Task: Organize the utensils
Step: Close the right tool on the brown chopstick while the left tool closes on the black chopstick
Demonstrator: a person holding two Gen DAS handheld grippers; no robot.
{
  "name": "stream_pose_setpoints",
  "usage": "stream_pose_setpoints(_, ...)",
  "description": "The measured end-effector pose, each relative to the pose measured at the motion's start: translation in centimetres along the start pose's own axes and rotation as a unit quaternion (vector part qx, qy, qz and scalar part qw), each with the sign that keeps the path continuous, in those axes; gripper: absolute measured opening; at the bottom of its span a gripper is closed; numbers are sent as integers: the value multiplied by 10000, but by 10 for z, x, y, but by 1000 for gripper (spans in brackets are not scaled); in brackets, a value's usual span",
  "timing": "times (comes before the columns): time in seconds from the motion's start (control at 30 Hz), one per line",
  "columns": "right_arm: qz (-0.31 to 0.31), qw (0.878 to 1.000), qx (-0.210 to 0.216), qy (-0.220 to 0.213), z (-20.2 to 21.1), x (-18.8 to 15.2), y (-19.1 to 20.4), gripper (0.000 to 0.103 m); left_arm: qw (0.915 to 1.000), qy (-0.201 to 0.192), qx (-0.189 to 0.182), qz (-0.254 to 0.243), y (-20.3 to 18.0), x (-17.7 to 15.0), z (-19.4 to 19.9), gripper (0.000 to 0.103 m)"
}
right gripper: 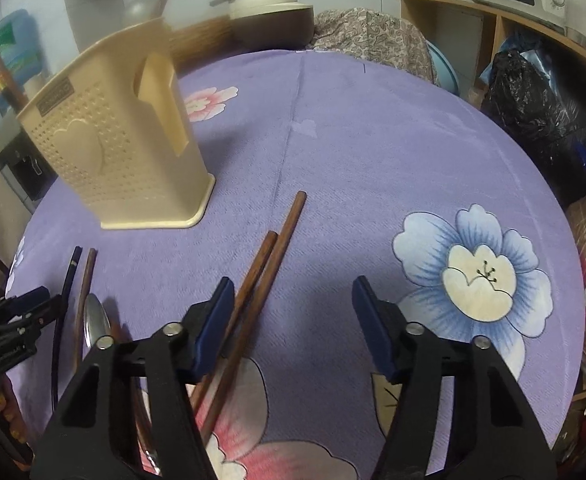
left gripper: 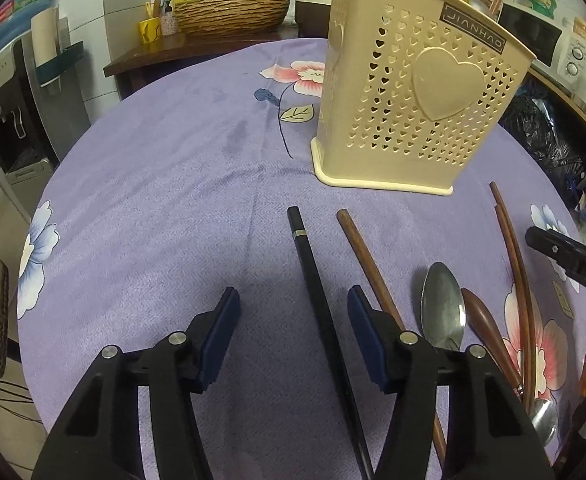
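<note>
The utensils are spread on the bench point(left gripper: 153, 208), which is covered with a purple flowered cloth, and the cream perforated holder point(left gripper: 417, 92) stands upright behind them, not yet filled from what can be seen. The jaws of the left gripper point(left gripper: 293, 334) are apart and nothing is pressed by them; the black chopstick point(left gripper: 313, 280) lies on the cloth between them, nearer to the right pad. A brown chopstick point(left gripper: 363, 256) lies just beside it, outside that pad, and a metal spoon point(left gripper: 443, 304) and a wooden spoon point(left gripper: 485, 320) lie further right. The jaws of the right gripper point(right gripper: 293, 324) are also apart and empty; the pair of brown chopsticks point(right gripper: 269, 264) lies close to its left pad, not clearly between the pads. For a good pick, the left gripper should probably be centred over the black chopstick, so that only this one is taken and the brown neighbour is not caught. The pads should be lowered almost to the cloth before they are closed, because such a thin stick can slip or roll easily. The right gripper would need to be shifted toward its pair before it is closed. The holder looks light and could be tipped if it is pushed.
</note>
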State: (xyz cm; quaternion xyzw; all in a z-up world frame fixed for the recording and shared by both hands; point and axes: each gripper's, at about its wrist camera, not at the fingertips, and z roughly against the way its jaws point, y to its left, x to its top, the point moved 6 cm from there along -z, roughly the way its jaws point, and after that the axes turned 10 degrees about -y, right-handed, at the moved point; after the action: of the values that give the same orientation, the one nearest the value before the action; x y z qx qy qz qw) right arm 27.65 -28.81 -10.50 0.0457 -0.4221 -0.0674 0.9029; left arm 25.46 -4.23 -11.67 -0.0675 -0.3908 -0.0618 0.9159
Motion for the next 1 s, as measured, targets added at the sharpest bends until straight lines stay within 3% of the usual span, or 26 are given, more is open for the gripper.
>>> stream_pose_setpoints(0.1,12,9998,-169,37,-12,6,2,45,10000,14,-4,-38,-3,2,-2,55)
stream_pose_setpoints(0.3,-470,9988,-118,64,-33,32,-4,41,10000,18,-18,-39,-2,4,-4,55)
stream_pose_setpoints(0.4,-497,9984,-157,210,-48,41,-2,34,10000,18,-39,-11,-1,6,-5,55)
stream_pose_setpoints(0.67,-393,9976,-472,319,-62,36,1,27,10000,55,-31,-16,-1,13,-12,54)
stream_pose_setpoints(1.0,-281,9975,-574,312,-66,37,2,22,9998,86,-79,179,-4,28,-26,32)
